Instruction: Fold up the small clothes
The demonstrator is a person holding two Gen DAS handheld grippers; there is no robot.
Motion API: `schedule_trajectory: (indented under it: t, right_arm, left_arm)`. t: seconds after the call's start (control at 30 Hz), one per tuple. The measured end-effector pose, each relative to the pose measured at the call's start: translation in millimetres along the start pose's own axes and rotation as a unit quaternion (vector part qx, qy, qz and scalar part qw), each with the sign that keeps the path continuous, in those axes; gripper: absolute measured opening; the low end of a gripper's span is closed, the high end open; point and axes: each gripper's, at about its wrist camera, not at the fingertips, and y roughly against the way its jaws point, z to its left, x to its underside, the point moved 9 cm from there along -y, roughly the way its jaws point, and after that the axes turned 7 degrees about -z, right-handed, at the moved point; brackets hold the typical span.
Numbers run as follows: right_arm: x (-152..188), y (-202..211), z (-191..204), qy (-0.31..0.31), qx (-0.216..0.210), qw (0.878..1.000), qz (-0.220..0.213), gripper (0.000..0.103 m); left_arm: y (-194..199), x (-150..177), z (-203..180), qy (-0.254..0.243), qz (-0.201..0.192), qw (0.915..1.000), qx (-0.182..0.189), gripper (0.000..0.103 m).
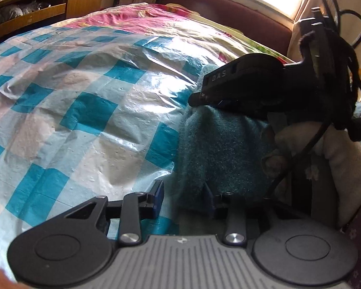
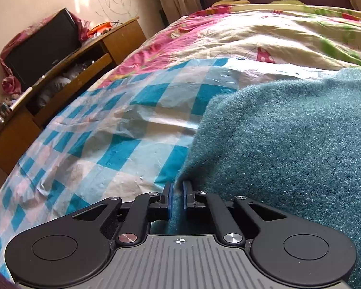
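Note:
A fuzzy teal garment lies on the checked plastic sheet, bunched up at its left edge. My right gripper is shut on that edge, with teal fabric pinched between its blue pads. In the left wrist view the right gripper shows as a black tool gripping the raised top of the garment. My left gripper sits at the garment's near lower edge. Its jaws stand apart: the left pad is bare over the sheet, and the cloth partly hides the right finger.
A blue-and-white checked plastic sheet covers the bed, with a pink floral quilt beyond it. A wooden cabinet stands along the left side. Headboard and window are behind. A hand holds the right tool.

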Motion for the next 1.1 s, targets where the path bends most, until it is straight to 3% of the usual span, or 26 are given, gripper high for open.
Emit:
schedule_trajectory:
  t: [0.13,0.23,0.3,0.4,0.57,0.8,0.9,1.0,1.1]
  right_arm:
    - [-9.3,11.7,-13.0,-0.068,-0.039,0.997,0.006,0.006]
    - [-13.6,19.7,-17.0,-0.073,-0.053,0.996,0.011,0.006]
    - [-14.1,23.7,-14.6,-0.072,-0.063,0.995,0.014,0.013]
    - [-19.6,36.1,-11.5,-0.081,-0.081,0.993,0.009,0.021]
    - [-38.6,79.3,-20.2,-0.071,-0.104,0.992,-0.028,0.023]
    - [-33.5,150.4,-83.6,-0.053,-0.033,0.994,-0.085,0.029]
    - [-11.0,155.1,-108.3,-0.063,-0.002,0.996,-0.069,0.029]
    - [5.7,150.5,-117.6,-0.068,-0.001,0.995,-0.068,0.027]
    - [3.0,151.1,-117.4,-0.08,0.006,0.994,-0.072,0.027]
  left_arm:
    - [23.3,-16.4,-7.4,-0.025,-0.025,0.9993,-0.009,0.041]
    - [36.8,-31.8,-18.8,-0.043,-0.046,0.998,-0.006,0.041]
    - [39.1,-42.0,-30.9,-0.063,-0.06,0.9962,-0.004,0.041]
    - [29.5,-51.6,-47.8,-0.09,-0.065,0.9939,0.002,0.041]
    - [-1.0,-63.0,-64.0,-0.089,-0.054,0.9944,0.018,0.041]
    - [-33.5,-80.4,-82.3,-0.118,-0.06,0.991,0.02,0.041]
    - [-52.8,-78.8,-72.3,-0.132,-0.039,0.9905,-0.006,0.044]
    - [-63.7,-71.0,-60.6,-0.109,-0.026,0.9936,0.006,0.052]
    - [-63.6,-70.7,-60.4,-0.128,-0.029,0.9914,0.001,0.055]
